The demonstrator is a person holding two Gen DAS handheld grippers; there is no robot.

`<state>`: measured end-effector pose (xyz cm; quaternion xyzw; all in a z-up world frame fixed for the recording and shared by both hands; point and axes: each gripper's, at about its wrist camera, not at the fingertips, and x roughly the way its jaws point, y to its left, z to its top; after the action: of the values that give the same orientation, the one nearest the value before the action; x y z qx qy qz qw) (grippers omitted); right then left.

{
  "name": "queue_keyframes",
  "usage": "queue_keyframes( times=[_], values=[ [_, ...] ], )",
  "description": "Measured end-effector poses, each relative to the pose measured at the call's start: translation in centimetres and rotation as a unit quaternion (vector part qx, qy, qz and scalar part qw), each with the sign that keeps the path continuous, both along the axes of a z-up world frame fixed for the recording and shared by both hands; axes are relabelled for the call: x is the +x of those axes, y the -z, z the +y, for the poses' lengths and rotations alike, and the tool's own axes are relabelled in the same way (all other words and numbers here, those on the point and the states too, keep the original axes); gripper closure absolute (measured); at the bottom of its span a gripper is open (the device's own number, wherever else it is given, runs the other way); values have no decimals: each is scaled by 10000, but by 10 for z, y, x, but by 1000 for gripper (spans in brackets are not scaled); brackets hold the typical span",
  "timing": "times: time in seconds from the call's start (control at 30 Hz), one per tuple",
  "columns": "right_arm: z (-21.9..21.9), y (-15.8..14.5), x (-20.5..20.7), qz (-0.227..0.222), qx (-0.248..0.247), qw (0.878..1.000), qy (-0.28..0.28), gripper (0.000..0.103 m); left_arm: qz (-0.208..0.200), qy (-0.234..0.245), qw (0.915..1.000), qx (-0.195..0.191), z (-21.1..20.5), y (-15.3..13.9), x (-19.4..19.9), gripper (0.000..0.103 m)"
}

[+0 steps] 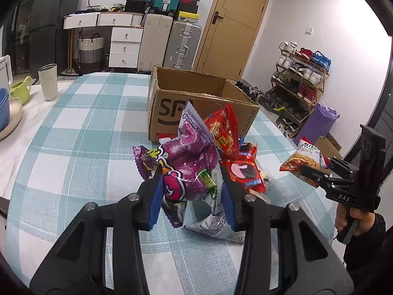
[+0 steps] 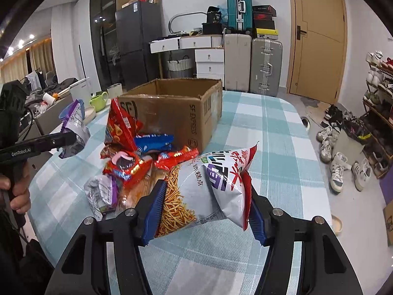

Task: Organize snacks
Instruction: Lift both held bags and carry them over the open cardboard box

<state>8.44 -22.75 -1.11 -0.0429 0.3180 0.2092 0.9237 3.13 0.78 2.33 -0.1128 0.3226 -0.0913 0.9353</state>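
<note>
**Inspector:** Purple foil was clamped in the left claw (image 1: 192, 191). Confirm?

**Assistant:** Confirmed. Its blue pads were pressed into the purple bag (image 1: 189, 164) from both sides, and the bag was crumpled between them, raised off the tabletop (image 1: 81, 127). The right claw (image 2: 205, 207) was closed on the noodle bag (image 2: 208, 186) in the same way.

**Inspector:** Why held so?

**Assistant:** My judgement: each was gripped low, across its body, so it could be carried to the box (image 2: 172, 105), which stood open-topped behind the pile (image 2: 137, 157). Neither bag was over the box yet.

**Inspector:** Remaining snacks?

**Assistant:** Loose packets lay heaped on the tabletop, touching the box's near face; a tall red bag (image 2: 120, 125) leaned against it.

**Inspector:** Differences between views?

**Assistant:** The left view showed the right claw from outside, with the noodle bag well clear of the cloth and a hand (image 1: 353, 221) on its handle. The right view showed the blue packets (image 2: 154, 141) and a grey one (image 2: 100, 191) that the purple bag hid from the left camera. Neither view showed the box's floor.
</note>
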Motion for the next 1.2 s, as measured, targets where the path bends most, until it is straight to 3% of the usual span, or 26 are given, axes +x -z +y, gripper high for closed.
queue_keyframes(
  times=[0.63,1.2],
  values=[
    [36,-55,45,-205,561,9978,-289,41,-211,-183,9989,388,3,-44,34,65],
    [57,-65,91,-140,631,9973,-339,41,-257,-228,9966,753,-2,-67,87,64]
  ],
)
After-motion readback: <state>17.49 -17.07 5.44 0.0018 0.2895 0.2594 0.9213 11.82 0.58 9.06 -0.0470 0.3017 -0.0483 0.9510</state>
